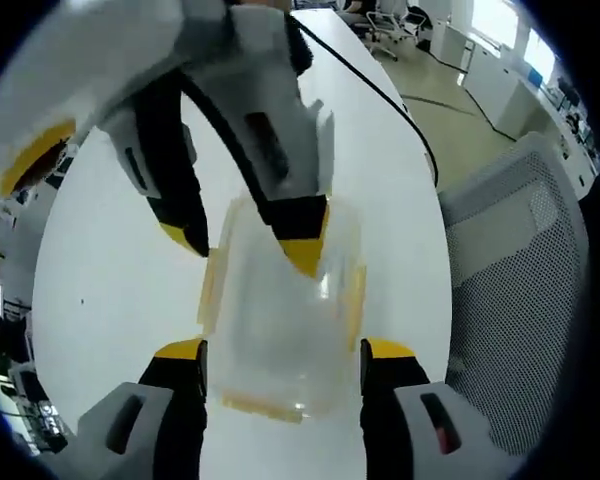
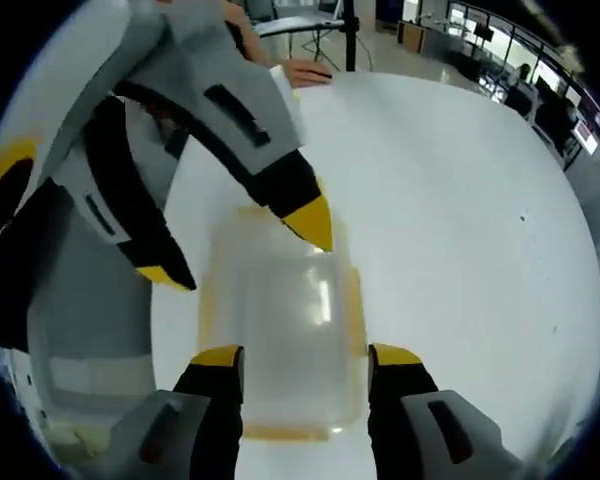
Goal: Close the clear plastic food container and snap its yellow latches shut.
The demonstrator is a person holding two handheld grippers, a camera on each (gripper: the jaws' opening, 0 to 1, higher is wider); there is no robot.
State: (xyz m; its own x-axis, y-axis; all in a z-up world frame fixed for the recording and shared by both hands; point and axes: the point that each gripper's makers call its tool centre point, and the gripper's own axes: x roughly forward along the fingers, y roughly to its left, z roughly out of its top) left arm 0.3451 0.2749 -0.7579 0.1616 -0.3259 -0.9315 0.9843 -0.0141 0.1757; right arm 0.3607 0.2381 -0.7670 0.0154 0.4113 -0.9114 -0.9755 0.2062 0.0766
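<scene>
Both the left gripper (image 1: 282, 352) and right gripper (image 2: 305, 358) straddle the clear container (image 1: 280, 320), jaws wide; no writing legible.

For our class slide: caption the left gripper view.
Two grippers meet over a clear container on a white table.

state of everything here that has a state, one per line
clear container: on the white table, lid on
yellow latches: cannot tell if snapped
left gripper: open, jaws astride the container
right gripper: open, jaws astride the container
mesh chair: beside the table, unoccupied
</scene>
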